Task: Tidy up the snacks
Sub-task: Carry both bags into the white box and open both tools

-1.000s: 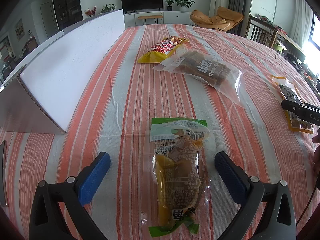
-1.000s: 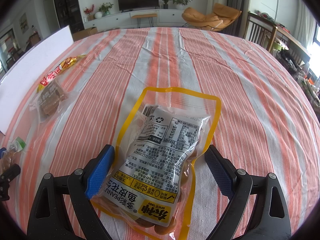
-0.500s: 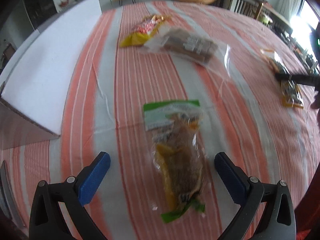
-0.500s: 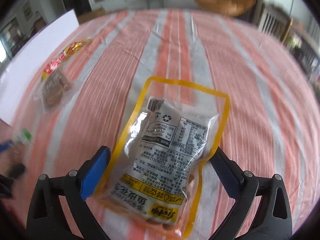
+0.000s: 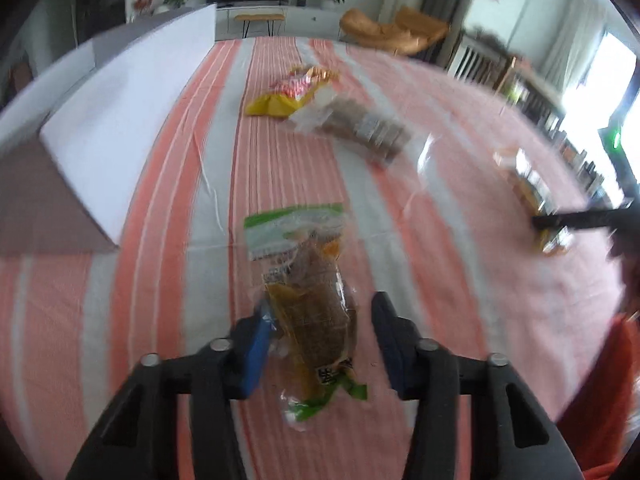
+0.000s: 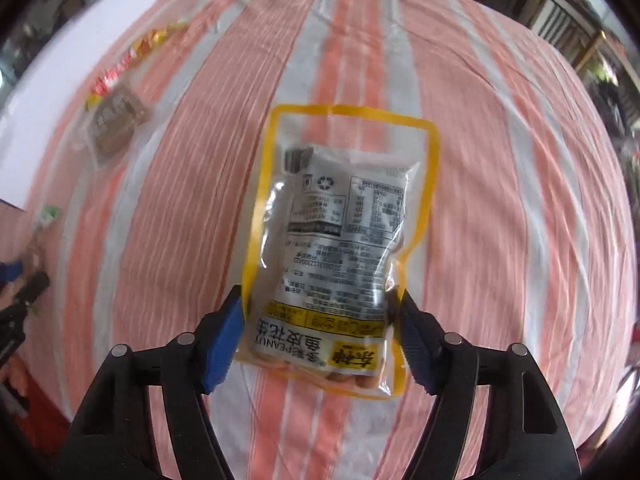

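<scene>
A green-topped snack pack (image 5: 296, 232) with brown and yellow contents lies lengthwise on the striped tablecloth (image 5: 168, 280). My left gripper (image 5: 320, 304) is shut on its lower half, blue pads at both sides. In the right wrist view, a yellow-bordered peanut pack (image 6: 344, 208) lies label-side up. My right gripper (image 6: 318, 300) straddles its near end. Its jaws are closing, and the pads touch the pack's two side edges. The right gripper's black finger (image 5: 580, 220) also shows at the right of the left wrist view, over the peanut pack (image 5: 528, 176).
A yellow-red chip bag (image 5: 296, 92) and a clear bag of brown bars (image 5: 360, 128) lie farther up the table. A white box (image 5: 120, 120) with a brown end flap stands along the left side. Chairs and a TV unit are beyond the table.
The left jaws went from wide open to shut on the green-topped pack. The right jaws narrowed from wide open until their pads reached the peanut pack's edges. Both views tilted.
</scene>
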`<state>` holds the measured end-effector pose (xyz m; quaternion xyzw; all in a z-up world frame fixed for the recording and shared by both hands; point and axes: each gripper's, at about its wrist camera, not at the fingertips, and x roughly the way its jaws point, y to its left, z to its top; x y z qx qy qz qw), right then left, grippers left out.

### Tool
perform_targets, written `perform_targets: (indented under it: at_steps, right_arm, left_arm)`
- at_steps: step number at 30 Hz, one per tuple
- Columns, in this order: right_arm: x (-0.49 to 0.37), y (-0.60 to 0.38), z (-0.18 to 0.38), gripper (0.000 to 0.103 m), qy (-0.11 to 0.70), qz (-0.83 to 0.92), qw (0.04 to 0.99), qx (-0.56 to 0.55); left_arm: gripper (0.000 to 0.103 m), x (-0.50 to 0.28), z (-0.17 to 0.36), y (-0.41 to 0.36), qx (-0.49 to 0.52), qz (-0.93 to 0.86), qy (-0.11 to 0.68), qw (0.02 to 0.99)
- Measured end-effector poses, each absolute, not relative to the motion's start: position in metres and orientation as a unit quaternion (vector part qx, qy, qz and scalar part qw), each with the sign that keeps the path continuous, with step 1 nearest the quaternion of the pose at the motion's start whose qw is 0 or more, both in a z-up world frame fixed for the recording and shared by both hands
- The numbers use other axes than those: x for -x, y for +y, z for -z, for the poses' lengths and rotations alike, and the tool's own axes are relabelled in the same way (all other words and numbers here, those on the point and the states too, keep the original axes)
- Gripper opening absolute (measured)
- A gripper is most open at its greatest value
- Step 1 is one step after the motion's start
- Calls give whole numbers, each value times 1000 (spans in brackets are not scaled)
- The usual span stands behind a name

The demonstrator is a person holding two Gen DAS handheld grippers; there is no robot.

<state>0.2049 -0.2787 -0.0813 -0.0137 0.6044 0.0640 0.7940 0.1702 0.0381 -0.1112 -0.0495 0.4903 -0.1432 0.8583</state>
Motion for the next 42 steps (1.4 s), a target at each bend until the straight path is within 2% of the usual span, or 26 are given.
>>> perform_targets:
  at_steps: [3,8,12,16,20,23,24,25,26,27,32,37,40,42]
  right_arm:
    - [-192,-293,65,68,583,-93,803,-75]
    - [-187,-273,31,68,540,-168,810,-156]
    - [-191,-242,5,68,512,-208,817,-164]
    - [-193,-211,-16,68,498,-249,812,-175]
    - [-219,-136,-54,69,482,-320,796,-176]
    - [-239,-63,-78,69,465,-367,792,-151]
    - [-245,-37,-84,71,459,-380,790,-144]
    - [-252,-12,-87,77,455,-392,787,-140]
    - [-259,14,-88,80,454,-406,781,-140]
    - [-268,37,-87,84,456,-412,776,-143]
    - [-278,67,-81,86,444,-396,793,-132]
    - [-247,-15,-43,89,407,-325,853,-28]
    - [-226,-95,10,89,411,-233,881,31]
    - [-206,-150,41,89,418,-174,890,60]
  left_arm:
    - [29,-166,93,47,89,160,479,858]
    - [29,-162,84,64,130,165,466,860]
    - [29,-168,77,85,178,169,456,855]
    - [29,-166,36,121,229,180,414,862]
    - [30,-189,-8,185,221,112,375,893]
    - [30,-220,-21,232,180,33,378,907]
    - [41,-231,-22,246,168,5,381,909]
    - [52,-243,-22,264,156,-34,383,910]
    - [80,-251,-20,277,148,-66,388,907]
    - [88,-255,-19,286,145,-86,389,906]
    - [90,-216,-19,295,162,-92,360,914]
    - [91,-165,-9,234,162,-4,363,918]
    - [101,-141,9,173,153,81,384,907]
    - [102,-137,28,133,144,118,402,897]
